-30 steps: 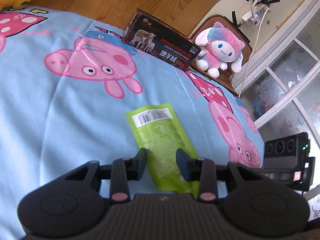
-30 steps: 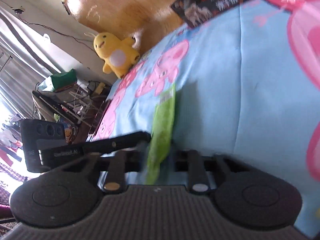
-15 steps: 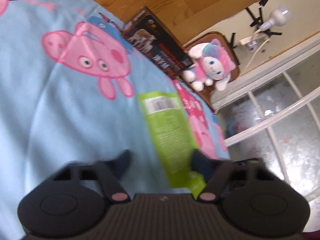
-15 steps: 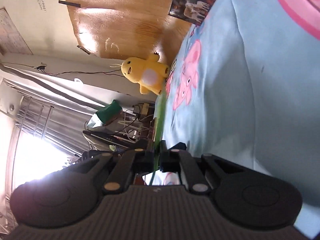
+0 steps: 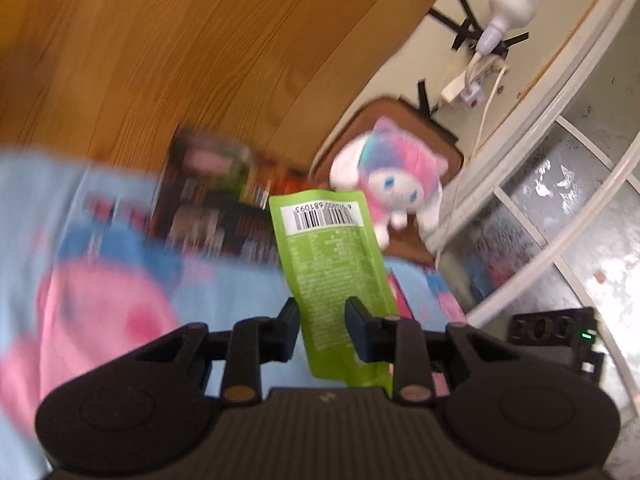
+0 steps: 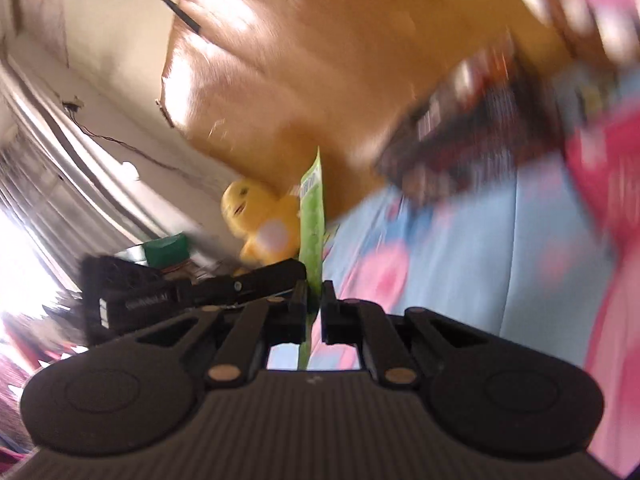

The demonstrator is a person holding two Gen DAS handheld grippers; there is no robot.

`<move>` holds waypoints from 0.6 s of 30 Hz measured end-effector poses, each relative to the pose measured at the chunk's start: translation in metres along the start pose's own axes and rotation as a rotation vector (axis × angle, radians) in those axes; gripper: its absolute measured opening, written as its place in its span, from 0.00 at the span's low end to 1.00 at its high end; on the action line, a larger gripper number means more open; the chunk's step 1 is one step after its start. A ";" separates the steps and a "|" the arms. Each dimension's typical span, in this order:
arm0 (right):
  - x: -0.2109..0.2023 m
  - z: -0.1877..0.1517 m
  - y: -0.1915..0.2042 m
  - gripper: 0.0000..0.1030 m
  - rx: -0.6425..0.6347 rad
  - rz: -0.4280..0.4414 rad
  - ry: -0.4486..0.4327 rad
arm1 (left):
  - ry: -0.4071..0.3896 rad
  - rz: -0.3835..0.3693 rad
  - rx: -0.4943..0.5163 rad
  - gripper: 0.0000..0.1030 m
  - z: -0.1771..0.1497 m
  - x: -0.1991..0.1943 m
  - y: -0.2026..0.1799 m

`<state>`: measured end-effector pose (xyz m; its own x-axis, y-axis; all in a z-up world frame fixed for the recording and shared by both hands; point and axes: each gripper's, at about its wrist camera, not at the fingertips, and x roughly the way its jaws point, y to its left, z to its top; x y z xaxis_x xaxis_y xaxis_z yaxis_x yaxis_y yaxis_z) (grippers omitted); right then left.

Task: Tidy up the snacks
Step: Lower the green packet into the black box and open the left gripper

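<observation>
A green snack packet (image 5: pixel 336 272) with a barcode at its far end is lifted off the blue cartoon bedspread (image 5: pixel 224 296). My right gripper (image 6: pixel 314 304) is shut on the packet (image 6: pixel 313 216), seen edge-on and standing up between its fingers. My left gripper (image 5: pixel 322 316) is open; the packet passes between its fingers, not touching them as far as I can tell. The dark box (image 5: pixel 208 216) at the head of the bed holds blurred colourful packs; it also shows in the right wrist view (image 6: pixel 472 120).
A pink-and-white plush (image 5: pixel 392 184) sits on a brown stand right of the box. A yellow plush (image 6: pixel 260 228) sits at the bed's far corner. A wooden headboard (image 5: pixel 180 48) rises behind. A window frame (image 5: pixel 560 216) is at right. Both views are motion-blurred.
The right gripper shut on the green packet and lifted it off the bedspread. Both views swung up towards the headboard and the box. The left gripper's fingers have narrowed around the packet since half a second ago.
</observation>
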<state>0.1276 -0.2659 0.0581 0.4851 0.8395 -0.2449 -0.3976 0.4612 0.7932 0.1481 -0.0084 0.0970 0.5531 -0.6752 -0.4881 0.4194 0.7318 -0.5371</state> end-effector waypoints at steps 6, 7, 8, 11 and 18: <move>0.041 0.067 -0.017 0.09 -0.156 -0.149 -0.081 | -0.066 0.087 0.089 0.26 0.067 0.058 0.003; 0.051 0.075 -0.022 0.09 -0.187 -0.175 -0.081 | -0.067 0.109 0.095 0.24 0.074 0.070 0.008; 0.063 0.082 -0.028 0.08 -0.212 -0.201 -0.073 | -0.060 0.124 0.098 0.24 0.080 0.082 0.012; 0.093 0.091 -0.045 0.08 -0.268 -0.281 -0.057 | -0.034 0.191 0.110 0.24 0.087 0.116 0.026; 0.102 0.078 -0.079 0.25 -0.284 -0.461 -0.195 | -0.041 0.271 0.108 0.29 0.081 0.130 0.052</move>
<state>0.2696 -0.2397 0.0139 0.7818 0.4772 -0.4013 -0.2917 0.8488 0.4410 0.3001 -0.0510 0.0611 0.6836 -0.4506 -0.5742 0.3250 0.8923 -0.3134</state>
